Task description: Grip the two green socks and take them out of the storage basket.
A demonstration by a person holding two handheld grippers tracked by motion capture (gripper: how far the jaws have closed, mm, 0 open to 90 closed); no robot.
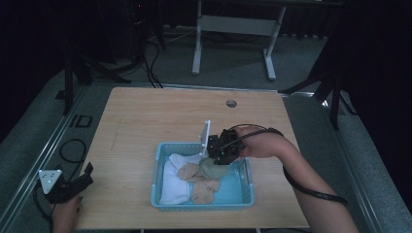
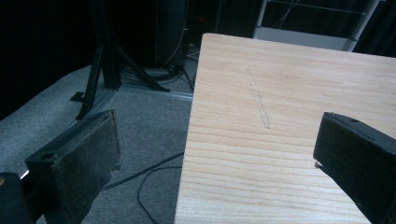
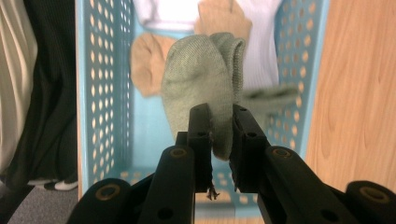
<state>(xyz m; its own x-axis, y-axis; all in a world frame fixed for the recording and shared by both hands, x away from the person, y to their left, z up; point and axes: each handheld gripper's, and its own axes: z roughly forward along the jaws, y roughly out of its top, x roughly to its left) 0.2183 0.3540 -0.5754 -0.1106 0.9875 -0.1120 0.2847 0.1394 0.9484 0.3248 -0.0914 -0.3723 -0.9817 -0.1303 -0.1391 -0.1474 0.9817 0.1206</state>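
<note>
A grey-green sock (image 3: 201, 74) hangs from my right gripper (image 3: 220, 122), whose jaws are shut on its edge. In the high view the right gripper (image 1: 221, 154) holds the green sock (image 1: 214, 169) just above the blue perforated basket (image 1: 158, 165). White socks (image 1: 172, 182) and tan socks (image 1: 204, 190) lie in the basket. My left gripper (image 1: 85, 175) rests at the table's front left corner. In its own view the left gripper (image 2: 215, 154) stands open over the table edge with nothing between the jaws.
The wooden table (image 1: 145, 111) has bare room behind and left of the basket. A round hole (image 1: 231, 103) sits near its far edge. Cables (image 1: 73, 150) lie on the grey floor at the left. A white desk frame (image 1: 233, 29) stands beyond.
</note>
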